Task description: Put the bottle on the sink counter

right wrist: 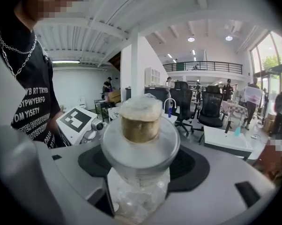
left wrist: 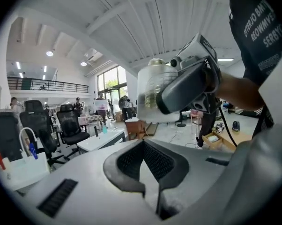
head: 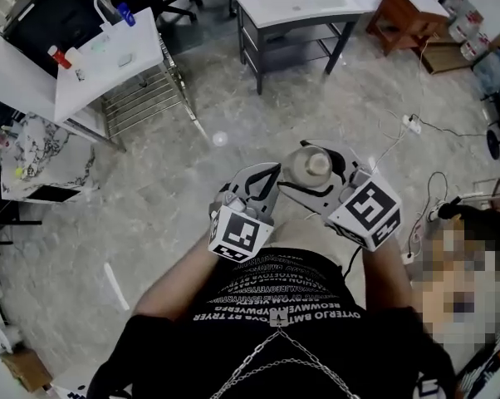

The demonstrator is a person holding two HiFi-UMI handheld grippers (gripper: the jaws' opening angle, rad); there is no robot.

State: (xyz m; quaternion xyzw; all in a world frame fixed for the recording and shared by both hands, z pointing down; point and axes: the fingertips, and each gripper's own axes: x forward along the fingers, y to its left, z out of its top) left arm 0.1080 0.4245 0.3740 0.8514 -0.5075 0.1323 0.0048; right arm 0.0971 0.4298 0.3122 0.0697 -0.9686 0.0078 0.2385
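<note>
A clear bottle with a gold neck and a pale cap is held upright in the air in front of my chest. My right gripper is shut on its body, and in the right gripper view the bottle fills the space between the dark pads. My left gripper hangs just left of it, shut and empty. The left gripper view shows the bottle close ahead. A white sink counter stands far off at the top. Another white sink unit with a faucet stands at the upper left.
A wooden cabinet stands right of the far counter. Cables and a power strip lie on the grey floor at right. A marble-patterned table is at left. Office chairs stand behind the counters.
</note>
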